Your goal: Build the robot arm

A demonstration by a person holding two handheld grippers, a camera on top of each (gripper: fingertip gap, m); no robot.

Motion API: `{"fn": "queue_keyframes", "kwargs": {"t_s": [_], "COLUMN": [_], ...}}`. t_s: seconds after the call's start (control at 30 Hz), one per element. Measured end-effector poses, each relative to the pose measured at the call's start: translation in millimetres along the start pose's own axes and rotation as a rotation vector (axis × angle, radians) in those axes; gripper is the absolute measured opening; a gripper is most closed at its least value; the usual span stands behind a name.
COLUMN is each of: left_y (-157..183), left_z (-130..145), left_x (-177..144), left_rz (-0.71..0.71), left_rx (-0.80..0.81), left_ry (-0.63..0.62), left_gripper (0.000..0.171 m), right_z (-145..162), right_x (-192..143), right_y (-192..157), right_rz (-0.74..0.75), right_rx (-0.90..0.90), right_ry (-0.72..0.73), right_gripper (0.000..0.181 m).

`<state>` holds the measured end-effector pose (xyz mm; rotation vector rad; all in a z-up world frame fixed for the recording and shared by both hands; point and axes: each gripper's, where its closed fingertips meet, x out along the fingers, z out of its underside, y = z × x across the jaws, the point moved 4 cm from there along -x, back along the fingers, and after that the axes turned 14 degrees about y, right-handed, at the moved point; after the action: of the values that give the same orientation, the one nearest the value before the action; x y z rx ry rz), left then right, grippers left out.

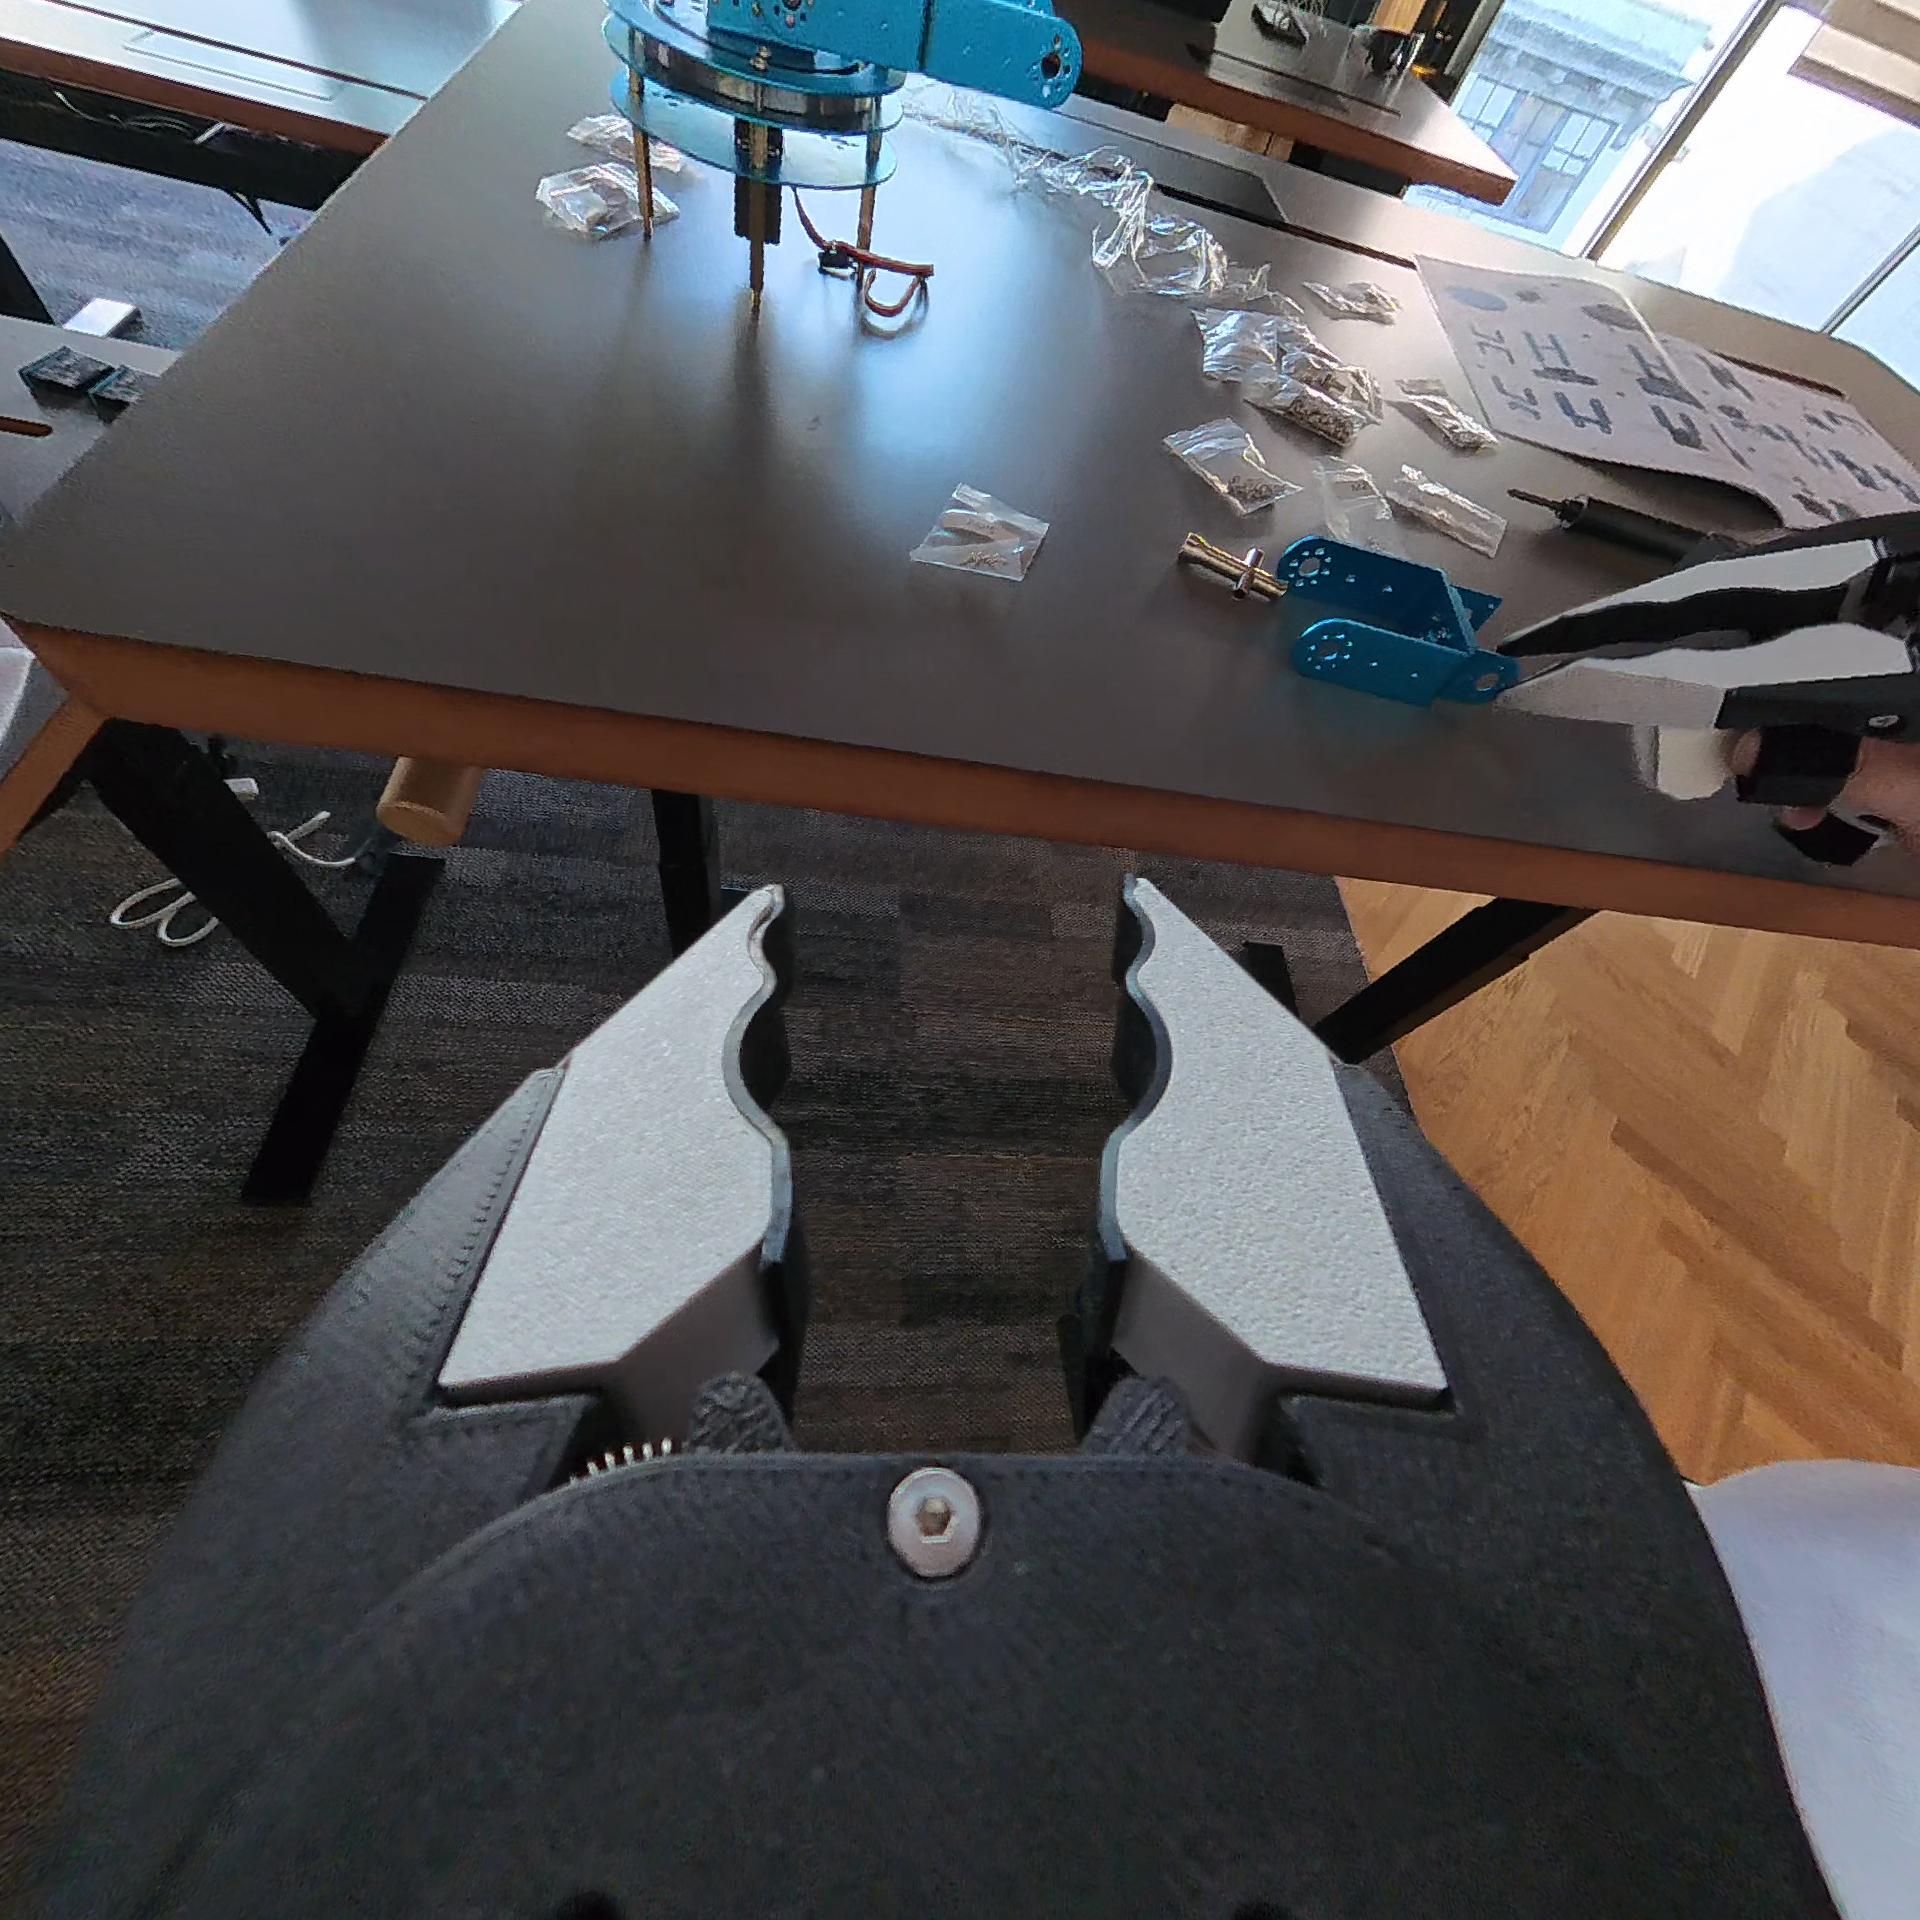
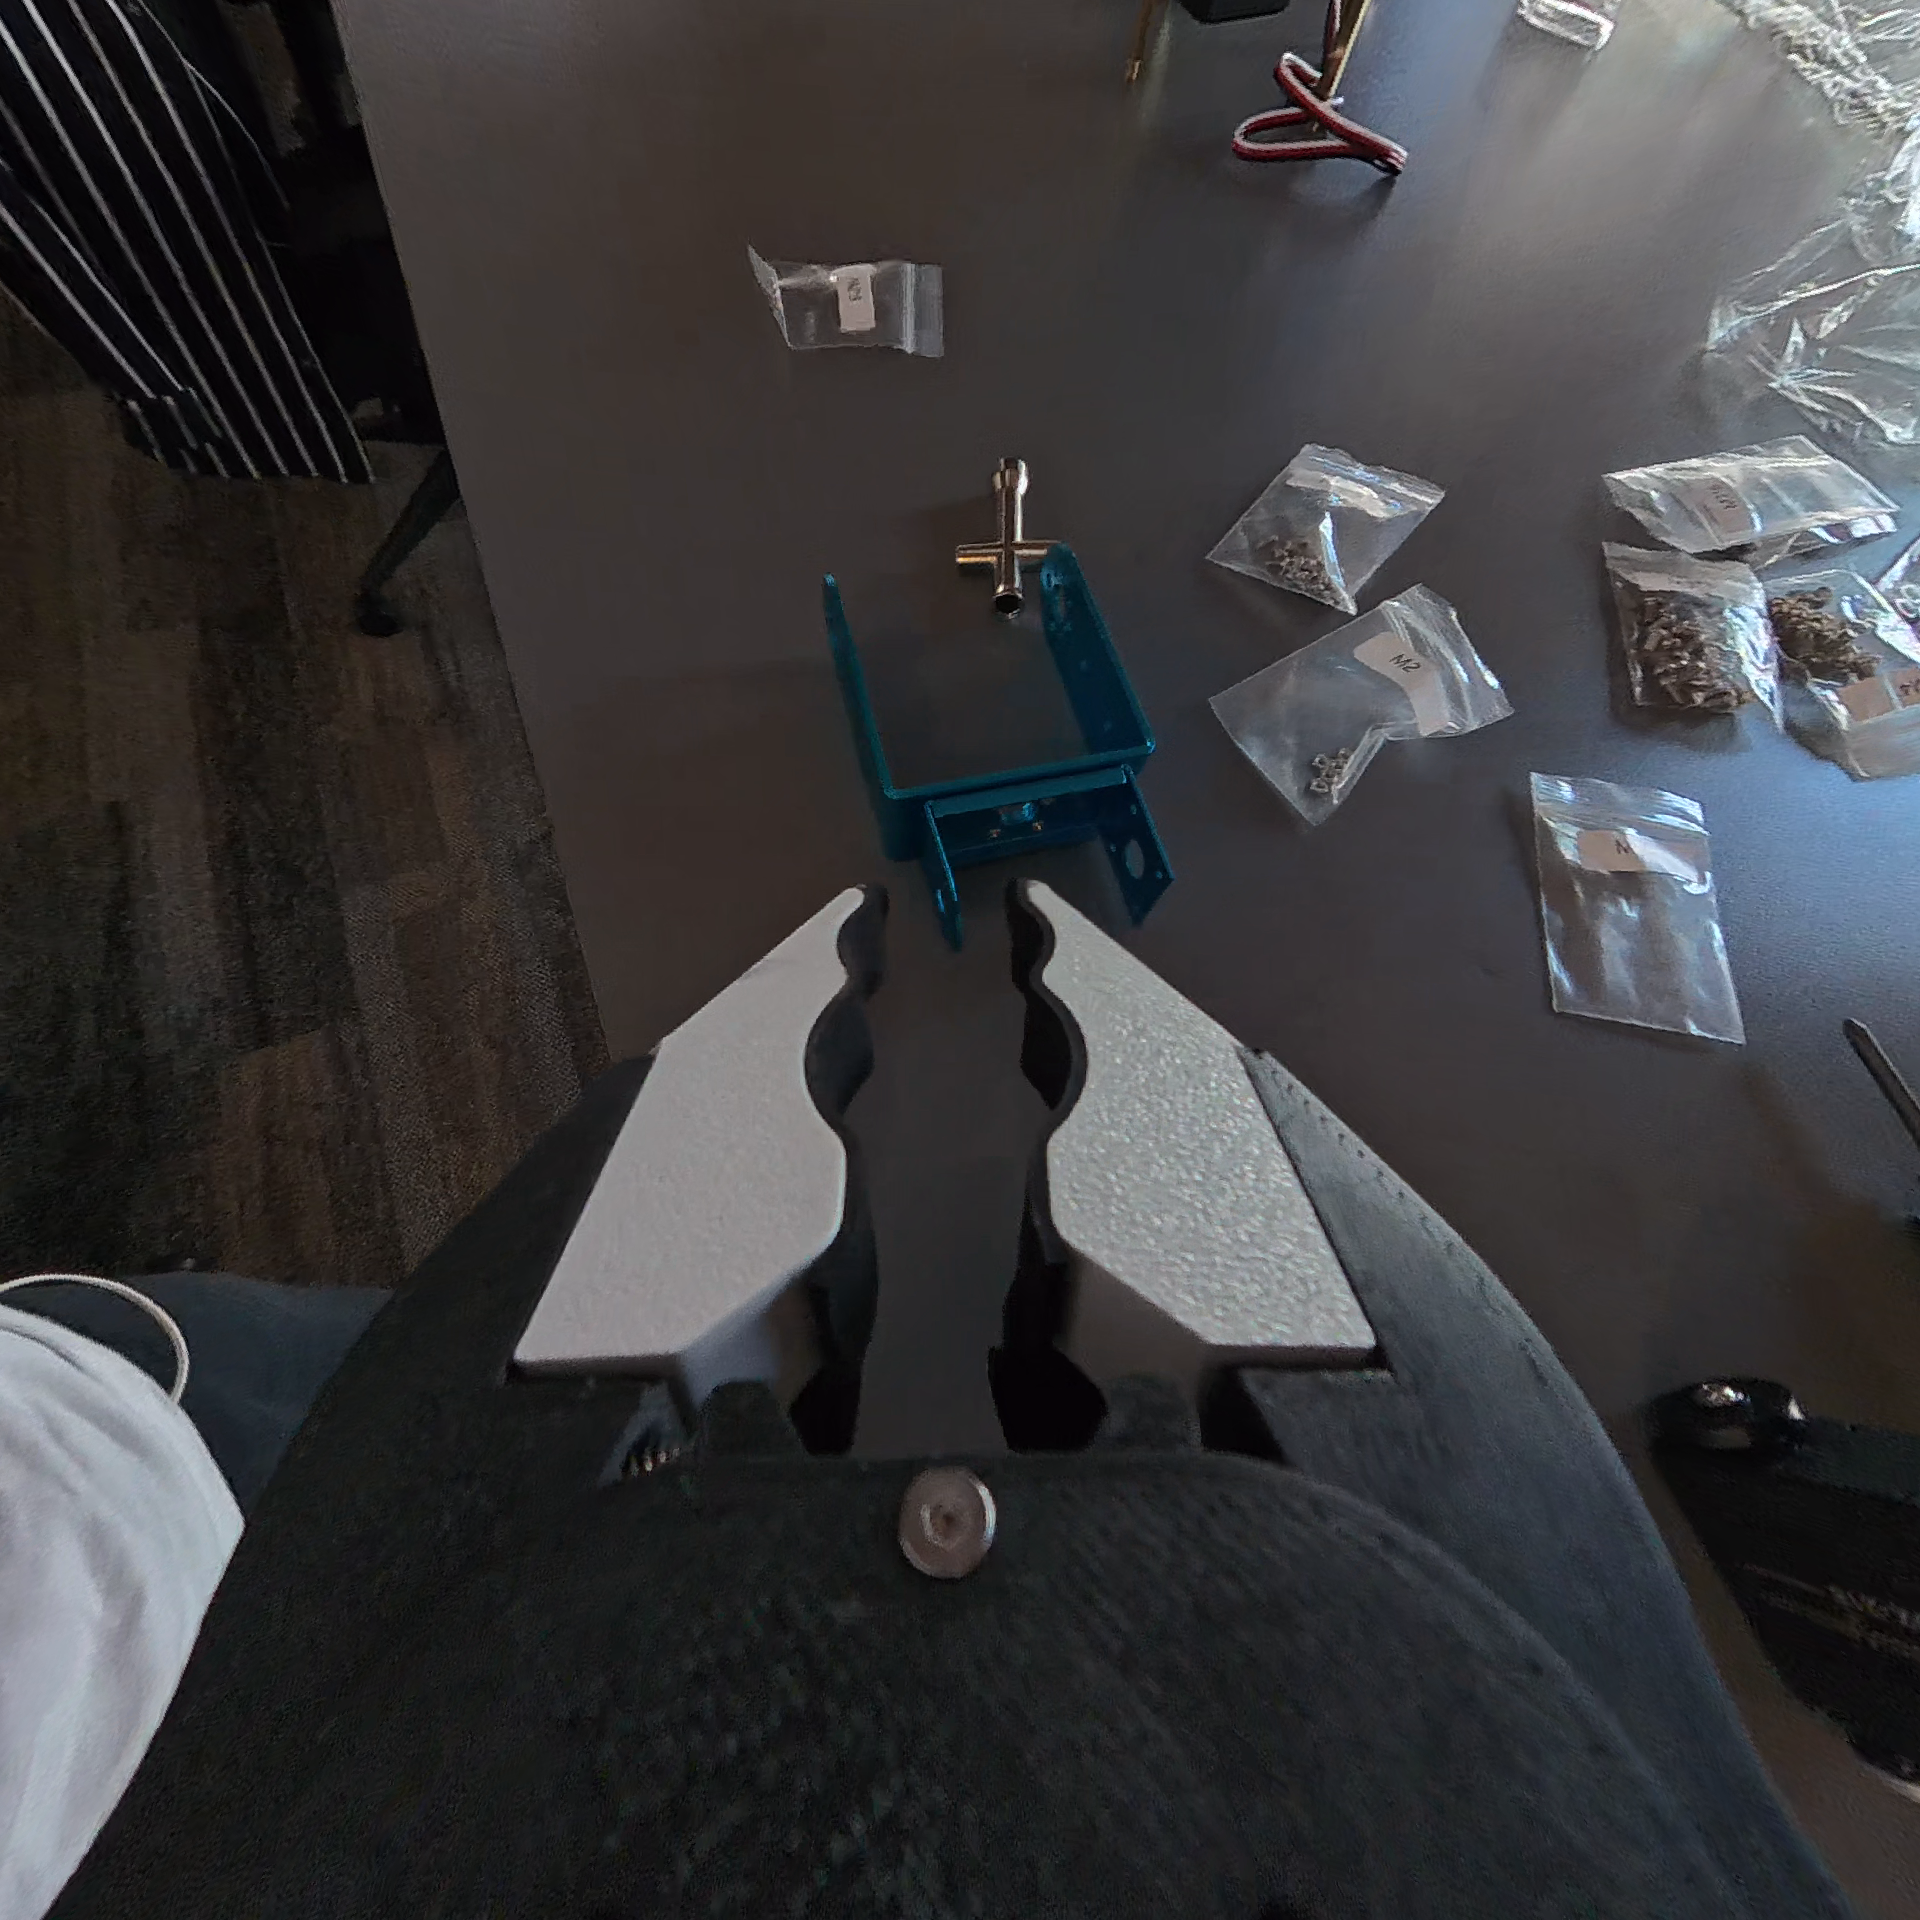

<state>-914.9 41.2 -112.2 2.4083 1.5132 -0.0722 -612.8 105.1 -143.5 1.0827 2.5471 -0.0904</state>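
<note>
Dark tabletop (image 1: 520,468) with a wood edge fills my left wrist view, over grey carpet and wood flooring; my left gripper (image 1: 951,904) hangs below the near edge, its jaws wide apart and gripping nothing; at 12 o'clock a blue round machine on brass legs (image 1: 758,94) stands on the table; at 2 o'clock lie small clear bags of screws (image 1: 1299,395); at 3 o'clock the right gripper (image 1: 1507,655) has its tips at a blue metal bracket (image 1: 1382,634).

Over the same table in my right wrist view, my right gripper (image 2: 945,894) is part open with nothing between the jaws; the bracket (image 2: 997,748) lies at 12 o'clock just beyond the tips, one tab reaching toward the gap; a silver cross-shaped wrench (image 2: 1006,551) lies just beyond it; bags (image 2: 1361,686) spread toward 2 o'clock.
</note>
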Motion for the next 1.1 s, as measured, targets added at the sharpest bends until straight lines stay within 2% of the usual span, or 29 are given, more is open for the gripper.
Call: {"fn": "queue_keyframes", "kwargs": {"t_s": [0.2, 0.4, 0.73, 0.97, 1.1], "left_y": [-5, -5, 18, 37, 73], "left_z": [10, 13, 10, 14, 9], "left_x": [6, 15, 31, 47, 64], "left_rz": [0.031, 0.059, 0.13, 0.176, 0.24], "left_rx": [-0.062, -0.06, -0.028, -0.018, -0.002], "left_ry": [0.004, -0.011, -0.039, -0.044, -0.069], "left_gripper": [0.061, 0.06, 0.061, 0.06, 0.06], "right_z": [0, 1, 0, 11, 20], "right_x": [2, 4, 0, -31, -63], "right_y": [4, 10, 14, 11, 14], "right_rz": [-0.051, -0.036, -0.006, 0.023, 0.063], "right_rx": [-0.021, -0.06, -0.041, -0.014, 0.027], "right_ry": [-0.029, -0.053, -0.023, 0.02, 0.078], "right_gripper": [0.017, 0.017, 0.017, 0.02, 0.024]}}
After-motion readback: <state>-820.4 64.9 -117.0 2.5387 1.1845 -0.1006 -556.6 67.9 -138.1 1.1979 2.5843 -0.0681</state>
